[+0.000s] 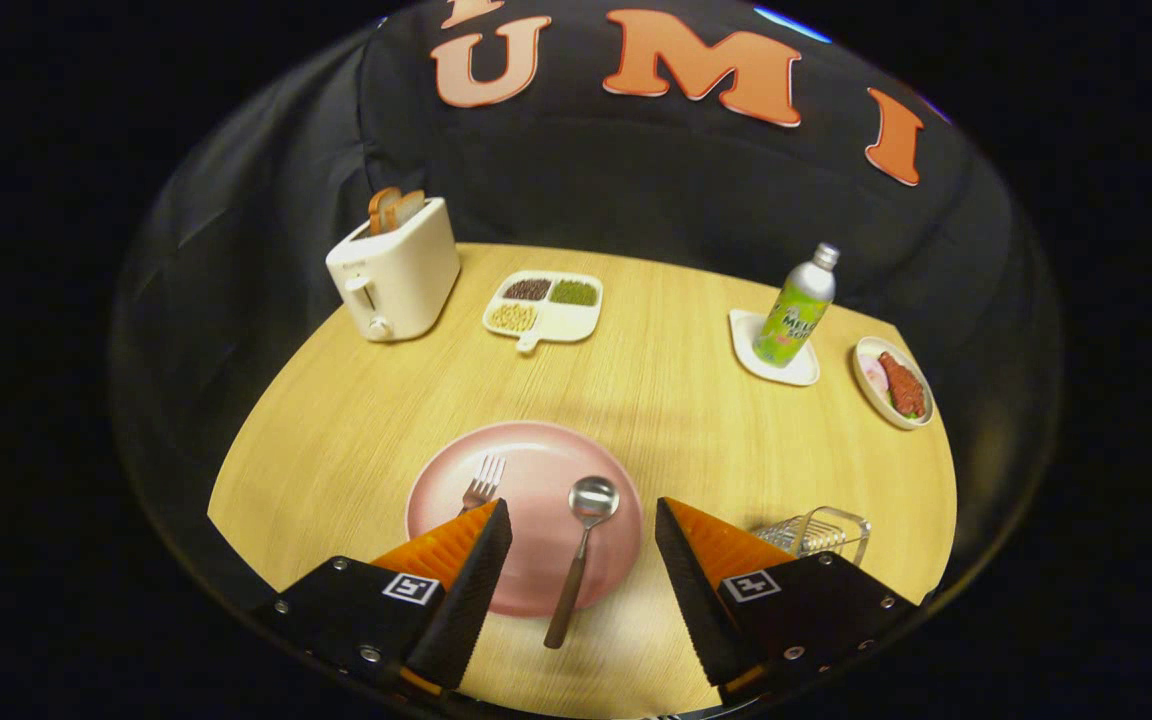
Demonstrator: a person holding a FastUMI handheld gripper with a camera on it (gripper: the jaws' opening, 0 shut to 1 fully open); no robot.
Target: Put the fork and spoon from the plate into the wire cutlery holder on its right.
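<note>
The gripper hangs over the near edge of the pink plate, fingers spread wide and holding nothing. The spoon lies right in the gap between them, bowl far, handle running back toward us and off the plate's near rim (close to in line with the fingers). The fork sits left, its handle under the left finger. The wire cutlery holder waits right, past the right finger.
</note>
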